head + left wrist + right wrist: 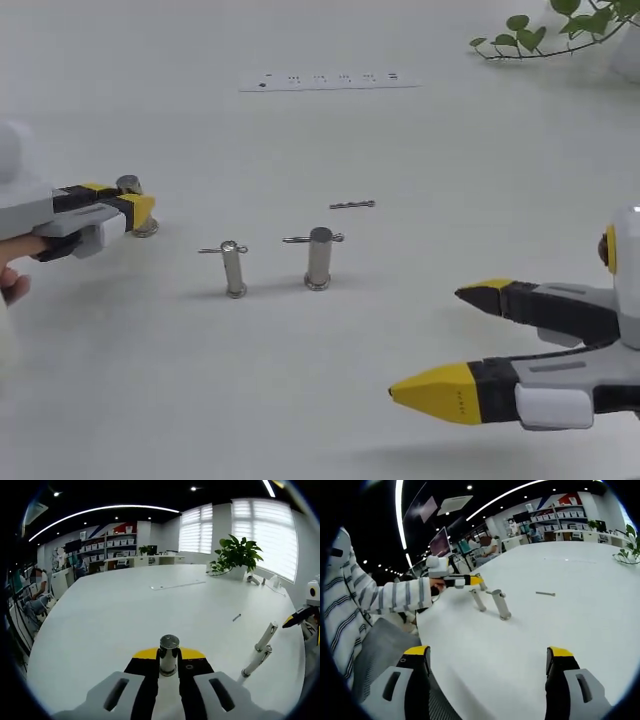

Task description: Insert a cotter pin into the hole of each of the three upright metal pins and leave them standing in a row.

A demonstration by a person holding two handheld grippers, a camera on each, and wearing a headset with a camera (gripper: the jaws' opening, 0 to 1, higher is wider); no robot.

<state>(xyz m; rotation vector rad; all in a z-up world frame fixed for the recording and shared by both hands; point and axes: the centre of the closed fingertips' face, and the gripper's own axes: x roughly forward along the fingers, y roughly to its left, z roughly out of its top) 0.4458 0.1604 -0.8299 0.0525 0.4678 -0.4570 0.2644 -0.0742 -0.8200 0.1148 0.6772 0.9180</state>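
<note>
Left gripper [169, 656] seemingly tight on the leftmost upright pin [169, 644]; right gripper [426, 342] wide and empty.

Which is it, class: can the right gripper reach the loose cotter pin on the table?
Probably yes: the right gripper is open, bare table lies between it and the cotter pin, and the nearest upright pin stands beside that path.

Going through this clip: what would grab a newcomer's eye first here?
The left tongs clamp the third pin at the left of the table. Mid-table, the middle pin and right pin stand upright, each already threaded; a loose cotter pin lies beyond. The right tongs gape open, low right.
</note>
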